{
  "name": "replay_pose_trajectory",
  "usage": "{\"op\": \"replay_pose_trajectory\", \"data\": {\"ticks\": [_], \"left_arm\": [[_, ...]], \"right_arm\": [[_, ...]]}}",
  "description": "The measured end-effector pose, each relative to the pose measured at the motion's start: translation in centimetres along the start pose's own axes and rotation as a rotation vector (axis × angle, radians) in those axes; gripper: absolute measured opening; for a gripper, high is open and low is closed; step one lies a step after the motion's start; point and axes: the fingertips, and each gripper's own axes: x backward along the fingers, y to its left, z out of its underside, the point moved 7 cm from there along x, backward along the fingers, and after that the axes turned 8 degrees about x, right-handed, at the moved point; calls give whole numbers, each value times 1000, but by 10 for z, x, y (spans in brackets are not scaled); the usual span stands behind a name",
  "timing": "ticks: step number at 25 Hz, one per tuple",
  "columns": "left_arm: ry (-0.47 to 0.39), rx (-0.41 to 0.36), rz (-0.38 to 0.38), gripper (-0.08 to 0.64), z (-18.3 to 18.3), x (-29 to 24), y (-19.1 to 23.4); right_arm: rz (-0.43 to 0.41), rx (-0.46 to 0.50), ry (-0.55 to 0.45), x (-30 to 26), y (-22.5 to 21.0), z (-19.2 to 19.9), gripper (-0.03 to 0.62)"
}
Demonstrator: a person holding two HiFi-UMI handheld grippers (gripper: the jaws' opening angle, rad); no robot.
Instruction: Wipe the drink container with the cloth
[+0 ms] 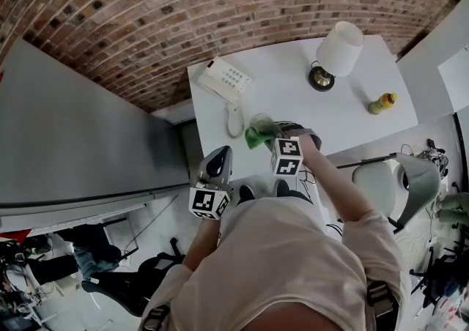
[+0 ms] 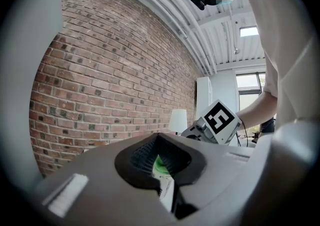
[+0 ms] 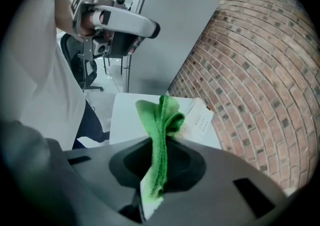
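Note:
My right gripper is shut on a green cloth over the front of the white table. In the right gripper view the cloth stands up from between the jaws. A clear rounded container sits just behind the cloth, touching or nearly touching it. A small yellow-green bottle stands far off on the table's right. My left gripper hangs off the table's front left corner, jaws together and holding nothing that I can make out. It also shows in the right gripper view, as the left gripper raised at upper left.
A white desk phone lies at the table's left end, with a white-shaded lamp at the back. A tall grey cabinet stands left of the table, brick wall behind. A grey chair is at the right.

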Motion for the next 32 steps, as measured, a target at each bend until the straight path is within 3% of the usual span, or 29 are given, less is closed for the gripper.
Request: {"op": "replay_pose_trajectory", "data": {"ticks": [20,32], "left_arm": [[-3,9,-4,11,1,3,0],[3,20,5,11,1,0,1]], "right_arm": [[67,-50,-4,3,14,-2,43],[2,-116,-4,-16,33,2,43]]}}
